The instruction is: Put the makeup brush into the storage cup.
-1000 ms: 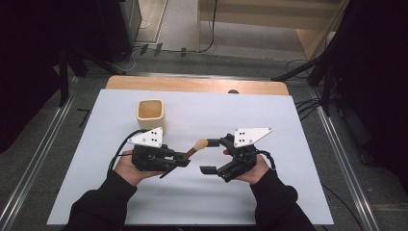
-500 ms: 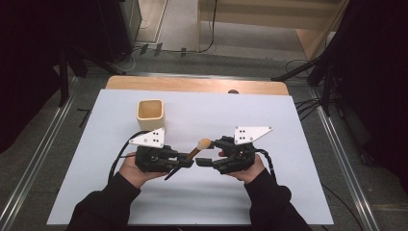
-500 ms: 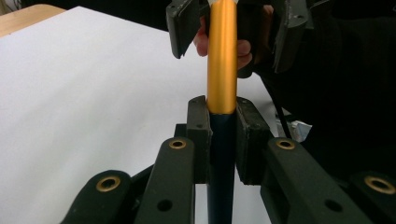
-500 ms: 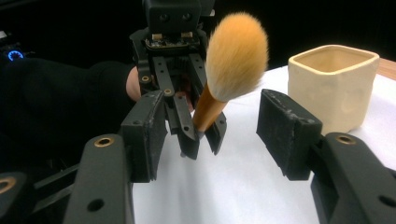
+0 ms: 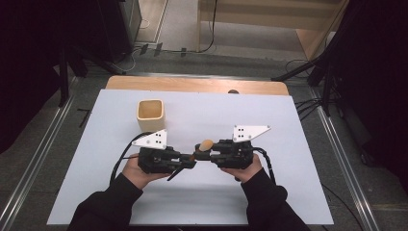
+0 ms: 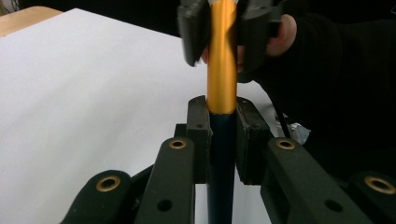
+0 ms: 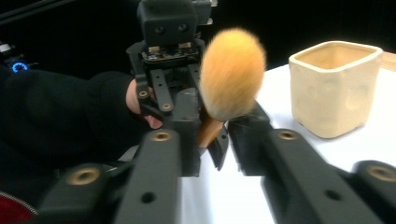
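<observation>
Holding brush [image 6: 221, 60] by dark handle end, left gripper [image 5: 188, 161] jaws clamped on it. Right gripper [image 5: 202, 153] faces it, jaws apart either side of gold ferrule, not closed. Bristles [image 7: 232, 74] above right jaws. Cup [image 5: 150, 114] beyond left gripper, on table [image 5: 288, 120].

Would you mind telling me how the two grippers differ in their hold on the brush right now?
The left gripper is clamped on the brush's dark handle end; the right gripper straddles the gold part below the bristles, jaws apparently not yet closed. Both meet at the brush above the white table.
</observation>
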A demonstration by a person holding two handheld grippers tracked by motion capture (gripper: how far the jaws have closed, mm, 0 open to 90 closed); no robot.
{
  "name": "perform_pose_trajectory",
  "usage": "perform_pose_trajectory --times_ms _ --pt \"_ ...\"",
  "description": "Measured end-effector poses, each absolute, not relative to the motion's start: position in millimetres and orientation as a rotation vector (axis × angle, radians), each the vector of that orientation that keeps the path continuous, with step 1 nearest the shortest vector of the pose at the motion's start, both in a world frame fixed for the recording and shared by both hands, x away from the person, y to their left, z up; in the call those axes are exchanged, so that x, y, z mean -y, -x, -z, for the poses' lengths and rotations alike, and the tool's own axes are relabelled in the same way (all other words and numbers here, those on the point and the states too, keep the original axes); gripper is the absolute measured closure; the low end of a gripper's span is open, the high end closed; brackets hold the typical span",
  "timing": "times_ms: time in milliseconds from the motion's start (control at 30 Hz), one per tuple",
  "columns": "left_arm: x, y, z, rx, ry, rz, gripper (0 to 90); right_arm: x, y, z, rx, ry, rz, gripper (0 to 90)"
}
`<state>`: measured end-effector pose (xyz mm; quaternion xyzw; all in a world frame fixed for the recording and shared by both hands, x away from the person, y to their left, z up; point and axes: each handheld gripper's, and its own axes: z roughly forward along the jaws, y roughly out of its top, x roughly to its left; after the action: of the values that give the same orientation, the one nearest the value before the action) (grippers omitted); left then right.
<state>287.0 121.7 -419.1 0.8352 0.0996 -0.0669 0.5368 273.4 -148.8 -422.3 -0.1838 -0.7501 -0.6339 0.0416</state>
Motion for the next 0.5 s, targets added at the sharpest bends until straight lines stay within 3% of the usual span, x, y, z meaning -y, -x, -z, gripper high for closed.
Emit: perform_pose_trajectory --times_ms 233,267,300,333,367,500 --pt "-122.7 -289.6 419.6 -0.232 -1.976 0.217 75.2 148.8 -275.9 421.3 2.247 0.546 1.913 79.1" --pt "-122.0 -289.6 419.0 -0.244 -1.978 0.211 54.0 148.2 -274.8 419.7 2.273 0.549 1.906 79.2" --pt "-122.0 -289.6 419.0 -0.244 -1.978 0.211 46.0 148.2 -274.8 419.7 2.273 0.549 1.906 79.2" --pt "-121.9 -289.7 419.1 -0.247 -1.986 0.212 46.0 148.5 -274.7 419.2 2.267 0.543 1.906 79.2" --pt "-123.0 -290.2 419.5 -0.242 -2.012 0.202 34.4 149.8 -274.8 417.9 2.285 0.543 1.905 79.2" --pt "-125.5 -290.5 418.7 -0.247 -2.015 0.190 29.1 152.1 -274.3 415.7 2.307 0.550 1.884 79.2"
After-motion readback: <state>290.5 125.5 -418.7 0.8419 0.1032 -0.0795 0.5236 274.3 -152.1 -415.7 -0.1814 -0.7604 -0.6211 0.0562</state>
